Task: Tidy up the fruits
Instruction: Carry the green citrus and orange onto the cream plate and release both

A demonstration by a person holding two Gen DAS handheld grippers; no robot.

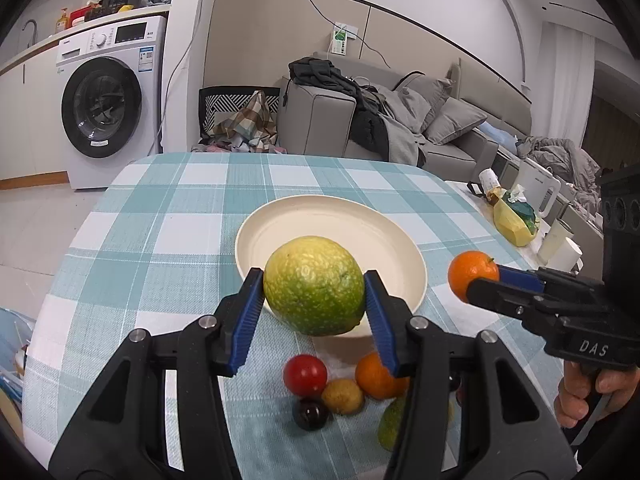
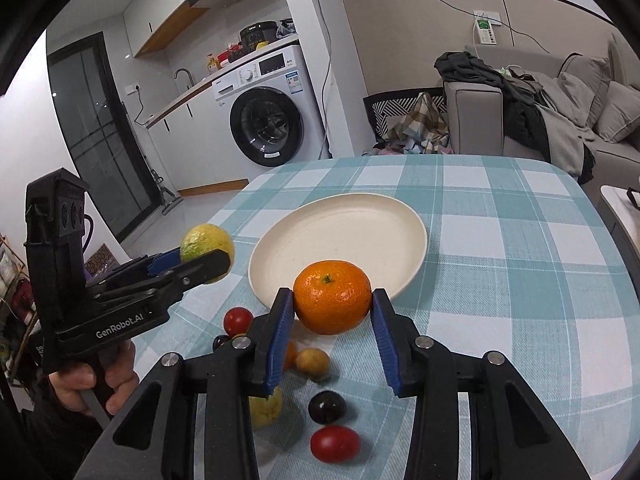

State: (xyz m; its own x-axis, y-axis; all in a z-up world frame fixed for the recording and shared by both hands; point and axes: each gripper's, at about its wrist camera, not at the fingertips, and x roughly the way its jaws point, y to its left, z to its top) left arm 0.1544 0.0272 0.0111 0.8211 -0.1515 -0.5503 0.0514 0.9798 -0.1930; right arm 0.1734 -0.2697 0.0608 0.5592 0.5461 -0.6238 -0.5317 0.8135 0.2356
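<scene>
Left wrist view: left gripper (image 1: 314, 292) pinched a green-yellow citrus (image 1: 314, 285), raised just short of the plate (image 1: 280, 224). Right gripper (image 2: 332, 306) pinched an orange (image 2: 332, 297) likewise. Transport step, judged; next, lower both ahead onto the plate, then release. Loose fruits stayed below on the surface (image 1: 168, 216).

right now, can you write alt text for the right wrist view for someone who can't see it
The right gripper holds an orange mandarin between its blue fingers, raised in front of an empty cream plate on a teal checked tablecloth. To the left, the left gripper grips a green-yellow citrus fruit; small loose fruits lie on the cloth below.
</scene>
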